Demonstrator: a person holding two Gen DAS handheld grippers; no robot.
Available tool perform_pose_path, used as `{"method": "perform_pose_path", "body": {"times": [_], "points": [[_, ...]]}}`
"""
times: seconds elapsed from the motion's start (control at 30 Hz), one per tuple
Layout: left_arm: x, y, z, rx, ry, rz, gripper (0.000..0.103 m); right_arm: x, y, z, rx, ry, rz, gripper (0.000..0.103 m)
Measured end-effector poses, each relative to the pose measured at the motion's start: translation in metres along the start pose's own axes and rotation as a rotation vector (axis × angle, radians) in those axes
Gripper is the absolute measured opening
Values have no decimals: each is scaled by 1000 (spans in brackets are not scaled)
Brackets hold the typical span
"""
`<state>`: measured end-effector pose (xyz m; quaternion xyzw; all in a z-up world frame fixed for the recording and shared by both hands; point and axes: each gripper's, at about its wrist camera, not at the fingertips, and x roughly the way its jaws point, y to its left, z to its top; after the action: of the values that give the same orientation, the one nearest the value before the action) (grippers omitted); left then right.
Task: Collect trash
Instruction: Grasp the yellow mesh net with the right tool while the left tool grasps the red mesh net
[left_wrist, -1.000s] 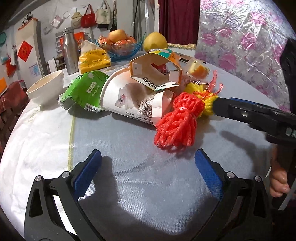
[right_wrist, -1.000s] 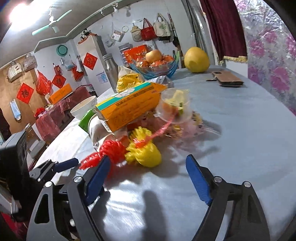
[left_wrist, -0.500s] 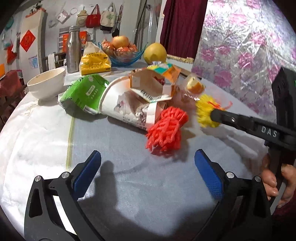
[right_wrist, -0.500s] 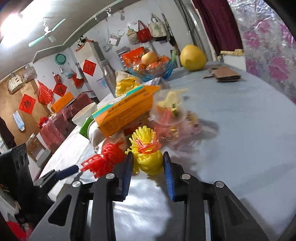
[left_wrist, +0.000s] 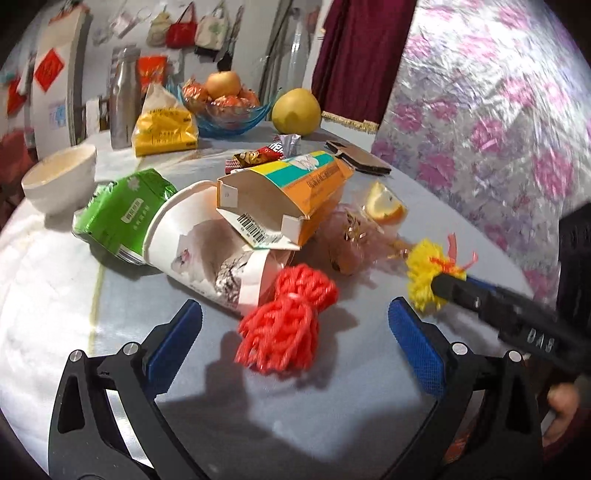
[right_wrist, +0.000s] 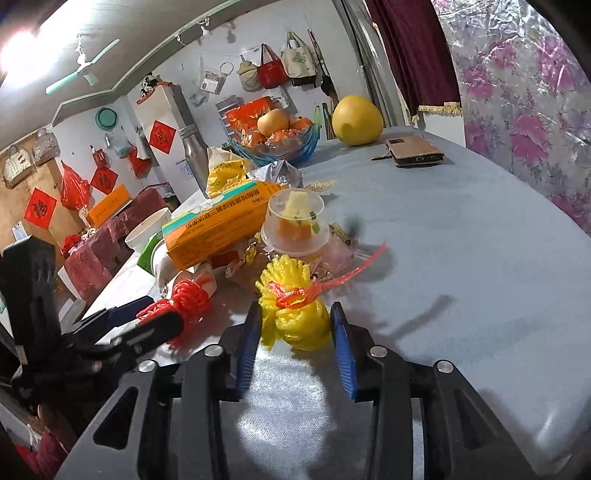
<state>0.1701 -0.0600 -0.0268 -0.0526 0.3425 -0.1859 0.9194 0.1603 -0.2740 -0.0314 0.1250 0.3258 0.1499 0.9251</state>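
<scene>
Right gripper (right_wrist: 295, 332): jaws opening, with the yellow foam net (right_wrist: 293, 306) between the blue pads — contact cannot be confirmed. Left gripper (left_wrist: 295, 339): jaws wide apart, with the red foam net (left_wrist: 288, 325) lying on the table (left_wrist: 332, 424) between them, untouched. Just beyond, left of centre, a trash heap — paper cup (left_wrist: 207, 243), orange box (left_wrist: 295, 192), green packet (left_wrist: 122, 210).

The yellow foam-net bundle tied with red ribbon (right_wrist: 295, 314) is seen between the blue pads of the right gripper (right_wrist: 295, 332), whose jaws are opening, on the grey desk (right_wrist: 461, 277); a red foam-net bundle (right_wrist: 184, 301) lies to its left.
</scene>
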Motion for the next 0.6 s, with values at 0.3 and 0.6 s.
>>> {"method": "perform_pose_path", "body": {"times": [0.3,0.6], "points": [[-5,5,-7,-24,5,3,45,-10,-8,0,23,-26,-6,61],[-27,11,-27,-11,0,20,46,-7,-3,-3,17,-16,0,61]]}}
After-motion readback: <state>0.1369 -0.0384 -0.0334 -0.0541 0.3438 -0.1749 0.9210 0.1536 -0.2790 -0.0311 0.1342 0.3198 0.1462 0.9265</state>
